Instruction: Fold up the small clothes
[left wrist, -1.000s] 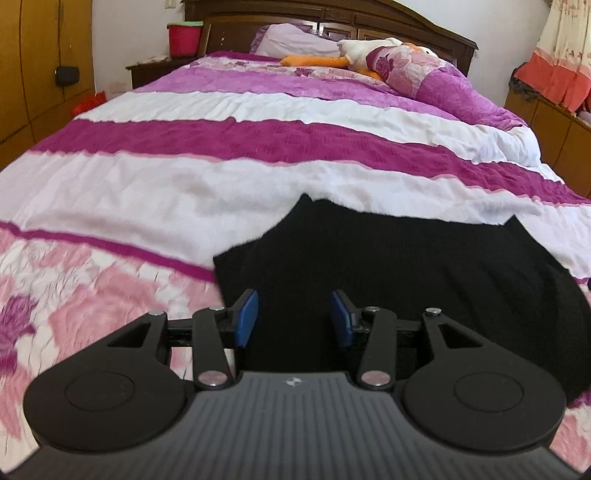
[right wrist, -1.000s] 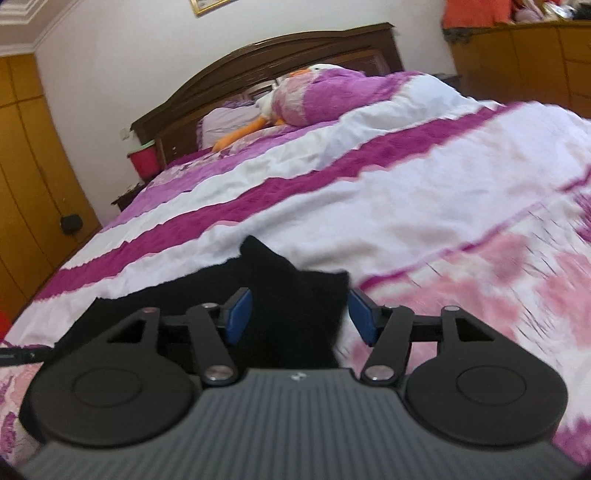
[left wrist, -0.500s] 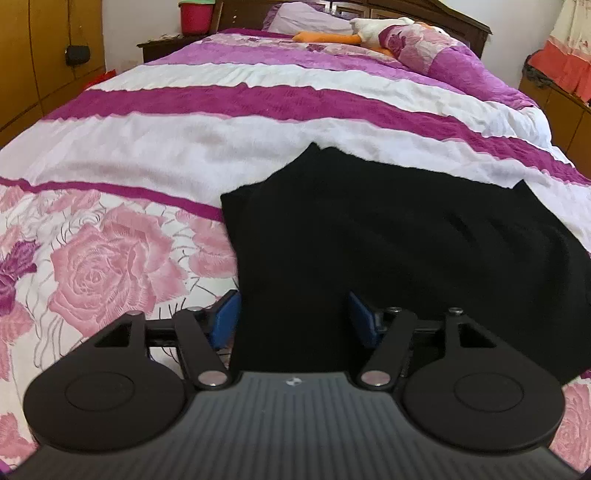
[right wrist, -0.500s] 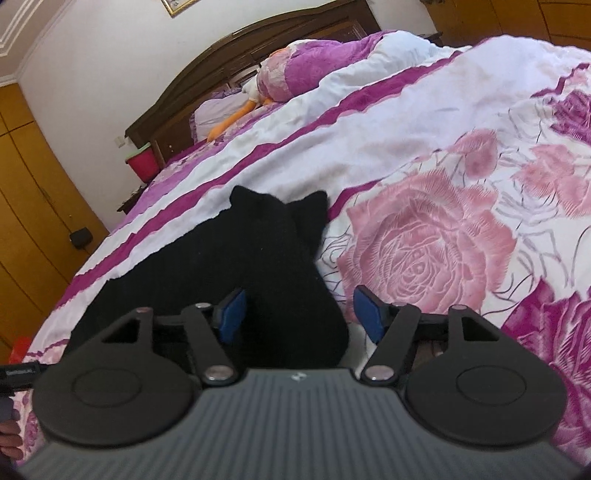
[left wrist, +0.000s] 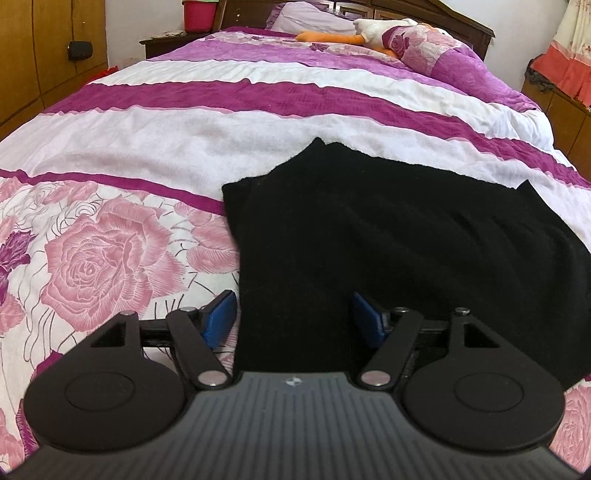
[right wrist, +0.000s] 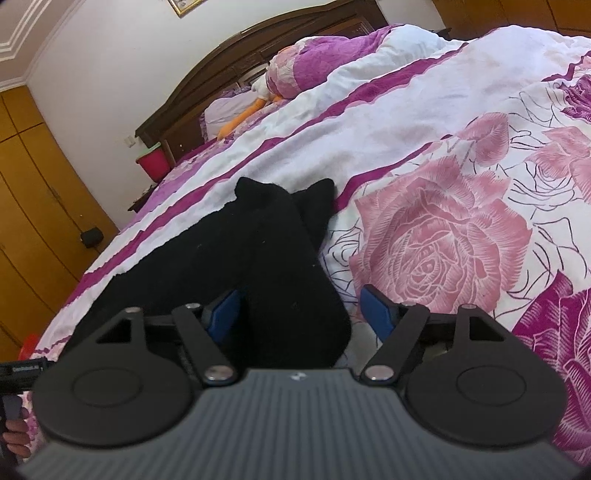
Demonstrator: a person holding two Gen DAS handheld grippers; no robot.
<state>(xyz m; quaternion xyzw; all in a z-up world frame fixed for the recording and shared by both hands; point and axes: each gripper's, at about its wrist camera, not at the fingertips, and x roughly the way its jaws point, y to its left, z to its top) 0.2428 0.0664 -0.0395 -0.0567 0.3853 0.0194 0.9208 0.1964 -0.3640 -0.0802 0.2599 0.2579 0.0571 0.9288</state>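
A black knit garment (left wrist: 388,229) lies flat on the pink and white floral bedspread (left wrist: 110,258). My left gripper (left wrist: 293,319) hovers low over the garment's near left edge. Its jaws are opening; the left pad is over the bedspread, the right pad over black cloth, and neither presses. In the right wrist view the same garment (right wrist: 258,251) runs away to the left. My right gripper (right wrist: 301,314) straddles its rounded near right corner. These jaws are opening too, with the cloth loose between the blue pads.
A rolled quilt (left wrist: 443,55) and an orange and white plush toy (left wrist: 351,35) lie near the headboard. A red bucket (right wrist: 153,162) stands on the bedside table. Wooden wardrobes (right wrist: 33,206) line the left wall. A hand (right wrist: 14,439) shows at the right wrist view's lower left.
Both grippers have sunk towards the bed and tipped downward. Both pairs of jaws have spread wider, and the black garment now lies flat under them.
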